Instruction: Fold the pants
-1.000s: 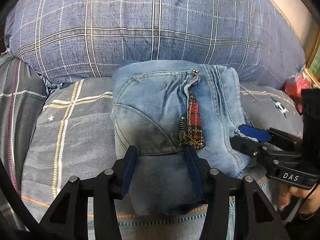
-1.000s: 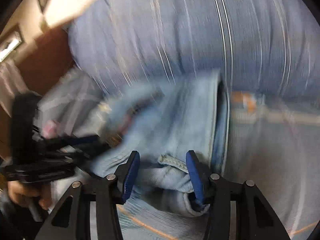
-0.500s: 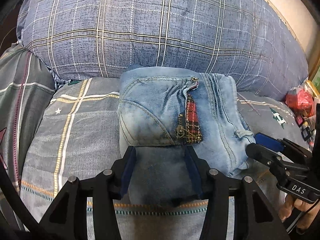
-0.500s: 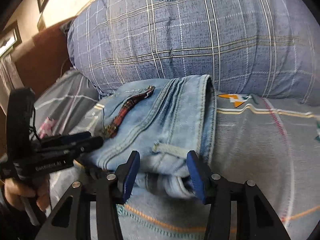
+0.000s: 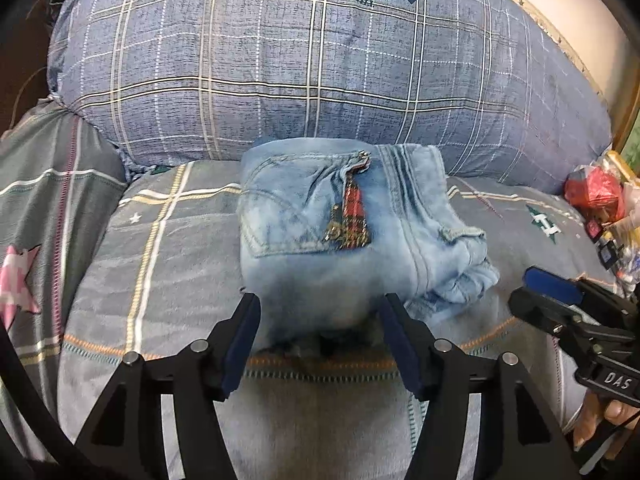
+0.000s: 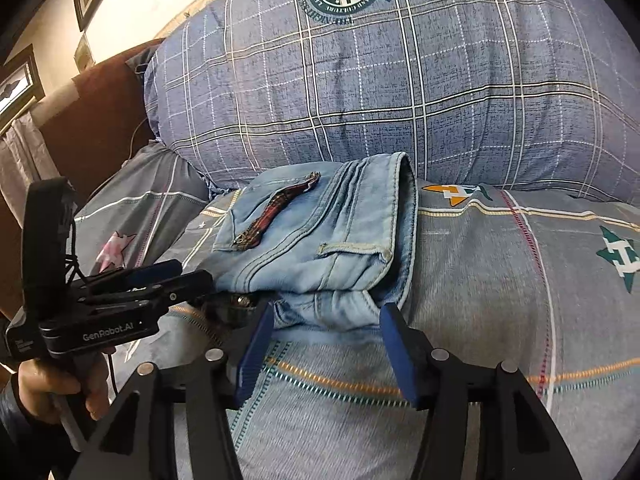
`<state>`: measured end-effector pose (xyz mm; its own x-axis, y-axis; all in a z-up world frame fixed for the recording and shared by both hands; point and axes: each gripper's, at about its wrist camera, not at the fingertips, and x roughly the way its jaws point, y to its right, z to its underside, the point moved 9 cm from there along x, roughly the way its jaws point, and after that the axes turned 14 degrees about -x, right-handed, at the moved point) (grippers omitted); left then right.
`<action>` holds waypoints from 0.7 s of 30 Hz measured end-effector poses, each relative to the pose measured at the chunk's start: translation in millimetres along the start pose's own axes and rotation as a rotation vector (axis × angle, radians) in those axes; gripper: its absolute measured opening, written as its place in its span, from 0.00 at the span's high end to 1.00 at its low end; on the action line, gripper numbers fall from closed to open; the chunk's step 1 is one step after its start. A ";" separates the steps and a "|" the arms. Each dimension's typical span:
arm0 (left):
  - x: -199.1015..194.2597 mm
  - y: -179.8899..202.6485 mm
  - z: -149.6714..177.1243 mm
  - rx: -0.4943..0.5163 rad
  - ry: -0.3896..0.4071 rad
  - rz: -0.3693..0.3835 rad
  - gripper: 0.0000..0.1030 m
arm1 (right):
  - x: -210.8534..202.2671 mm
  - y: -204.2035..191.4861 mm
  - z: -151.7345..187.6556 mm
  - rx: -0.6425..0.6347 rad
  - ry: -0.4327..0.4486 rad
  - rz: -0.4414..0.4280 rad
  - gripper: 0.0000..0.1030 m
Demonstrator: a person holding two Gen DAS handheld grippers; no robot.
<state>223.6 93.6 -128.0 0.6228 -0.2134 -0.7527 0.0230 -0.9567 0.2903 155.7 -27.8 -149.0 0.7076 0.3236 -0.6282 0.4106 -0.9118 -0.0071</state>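
Observation:
Light blue jeans [image 5: 332, 236] lie folded into a compact bundle on the bed, back pocket with a red plaid zip strip on top; they also show in the right wrist view [image 6: 320, 236]. My left gripper [image 5: 318, 320] is open and empty, its fingers just short of the bundle's near edge. It also shows in the right wrist view [image 6: 160, 276] at the left. My right gripper [image 6: 326, 332] is open and empty at the bundle's waistband end. It also shows in the left wrist view [image 5: 544, 292] at the right, clear of the jeans.
A large blue plaid pillow [image 5: 304, 64] rises right behind the jeans. The grey striped bedspread [image 5: 168, 248] spreads all around. Red packets and small clutter [image 5: 600, 200] sit at the bed's right edge. A brown headboard [image 6: 100, 120] stands at the left.
Both grippers have drawn back from the jeans and now stand clear of them. The folded bundle stays in place on the bed.

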 end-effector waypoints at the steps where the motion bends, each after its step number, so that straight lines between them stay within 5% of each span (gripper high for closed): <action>1: -1.3 -1.6 2.6 0.000 0.002 -0.016 0.35 | -3.7 -1.0 1.7 0.000 0.003 0.010 0.41; 6: -12.5 -5.1 17.7 0.004 0.012 -0.032 0.32 | -15.5 -4.2 10.6 0.025 0.012 0.018 0.28; 11: -34.0 -3.9 27.1 0.014 0.051 -0.028 0.25 | -31.9 -13.7 15.5 0.021 0.019 0.019 0.27; 15: -51.7 -3.1 30.4 0.037 0.092 -0.035 0.19 | -47.8 -24.7 14.7 -0.002 0.042 0.018 0.11; 21: -77.8 -5.0 32.5 0.061 0.152 -0.052 0.18 | -70.6 -34.7 14.1 0.014 0.080 0.017 0.08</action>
<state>149.6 108.6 -90.2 0.7329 -0.1350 -0.6668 0.0139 -0.9770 0.2130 83.4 -22.6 -115.4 0.7584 0.3269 -0.5639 0.3905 -0.9206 -0.0084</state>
